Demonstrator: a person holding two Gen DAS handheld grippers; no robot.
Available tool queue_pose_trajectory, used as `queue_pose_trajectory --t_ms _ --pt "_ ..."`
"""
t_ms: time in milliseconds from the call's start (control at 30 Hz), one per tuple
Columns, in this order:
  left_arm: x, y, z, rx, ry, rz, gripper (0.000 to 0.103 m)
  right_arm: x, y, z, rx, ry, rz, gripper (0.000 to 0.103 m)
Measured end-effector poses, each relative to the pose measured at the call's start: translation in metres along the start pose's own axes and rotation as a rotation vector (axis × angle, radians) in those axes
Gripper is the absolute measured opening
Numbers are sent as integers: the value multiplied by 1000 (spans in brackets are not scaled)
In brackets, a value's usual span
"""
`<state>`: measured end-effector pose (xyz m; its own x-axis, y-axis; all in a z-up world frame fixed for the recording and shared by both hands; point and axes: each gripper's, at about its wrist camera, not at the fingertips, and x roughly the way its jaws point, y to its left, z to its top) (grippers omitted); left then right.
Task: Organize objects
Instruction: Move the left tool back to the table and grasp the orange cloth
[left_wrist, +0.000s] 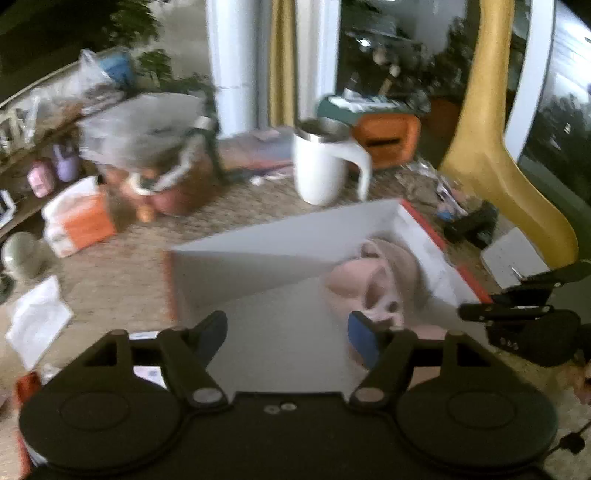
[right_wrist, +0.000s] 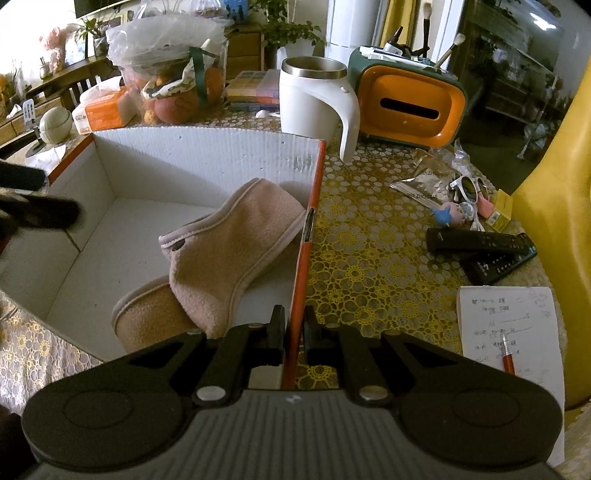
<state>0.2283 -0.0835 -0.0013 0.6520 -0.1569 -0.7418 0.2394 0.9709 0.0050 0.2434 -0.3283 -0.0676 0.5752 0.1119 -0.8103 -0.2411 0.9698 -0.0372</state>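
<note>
The right tool (right_wrist: 294, 334) pinches the box (right_wrist: 207, 147) wall, boots (right_wrist: 236, 236) just ahead-left inside the box. The left tool (left_wrist: 288, 336) hangs wide open and empty over it.

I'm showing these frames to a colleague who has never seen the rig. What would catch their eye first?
Probably the open white box with its orange outer wall, holding two pink fleece boots that lie against its right side. The right gripper is shut on that right wall, and behind the box stands a white mug beside an orange tissue holder.
</note>
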Motion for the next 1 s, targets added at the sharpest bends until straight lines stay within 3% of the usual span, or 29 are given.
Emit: queue_pose_trajectory --t_ms 267,567,1000 --pt "-40 57 -23 -65 -47 107 77 0 2 -1 -6 2 -3 9" --pt "-62 119 -58 -160 -42 189 98 -1 2 -1 -11 8 -12 9" --pt "-58 212 -98 -231 61 287 102 -1 3 1 -26 20 -22 10"
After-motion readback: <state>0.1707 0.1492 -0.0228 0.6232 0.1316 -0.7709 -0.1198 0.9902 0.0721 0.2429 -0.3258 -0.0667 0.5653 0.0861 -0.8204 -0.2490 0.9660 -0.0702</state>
